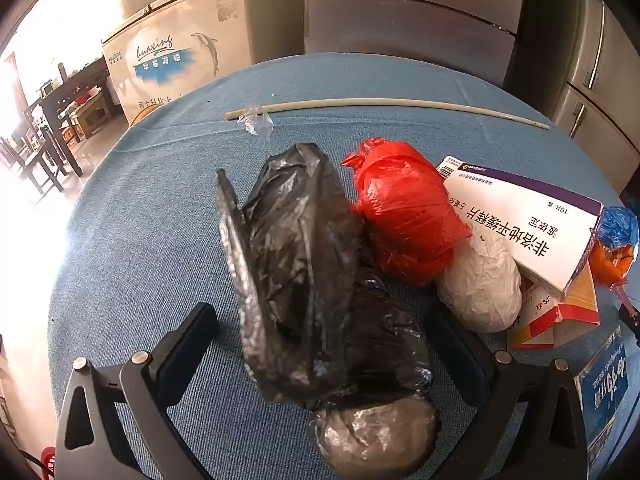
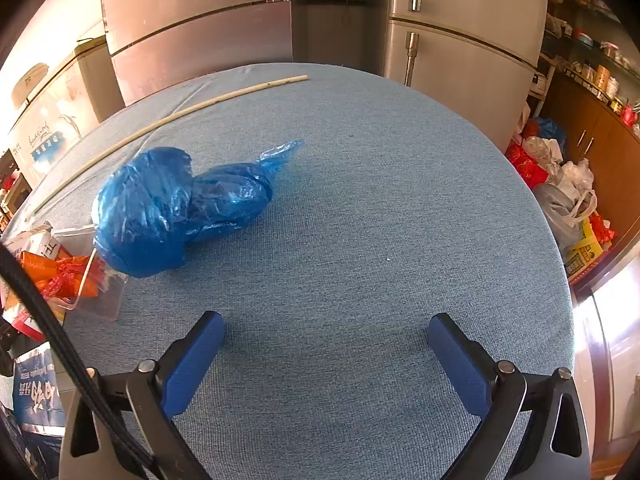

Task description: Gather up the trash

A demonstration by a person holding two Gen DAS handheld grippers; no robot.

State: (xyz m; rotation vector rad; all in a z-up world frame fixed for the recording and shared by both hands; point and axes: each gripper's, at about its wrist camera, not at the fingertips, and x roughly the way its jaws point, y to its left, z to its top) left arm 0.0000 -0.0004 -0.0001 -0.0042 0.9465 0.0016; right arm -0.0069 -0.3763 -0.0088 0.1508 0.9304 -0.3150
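Left tool [image 1: 322, 328] stands wide, straddling the black bag [image 1: 304, 272] on the counter [image 1: 140, 220] without pressing it; bag judged light, limp, slippery, so best pinched at its bunched upper folds; right tool [image 2: 326, 334] wide and empty, blue bag [image 2: 168, 208] well ahead-left.

Wide bare cloth ahead of the right tool [image 2: 326, 340], jaws apart, nothing between them. Only the blue bag [image 2: 160, 208] and a clear tray of orange scraps [image 2: 76, 280] crowding the left of that view. Left tool [image 1: 320, 340] boxed in: black bag [image 1: 296, 264] filling the gap, red bag [image 1: 408, 216], white bundle [image 1: 480, 288] and cartons [image 1: 532, 232] packed alongside. Open counter [image 1: 152, 216] off to the left, long pale stick [image 1: 384, 104] barring the far edge.
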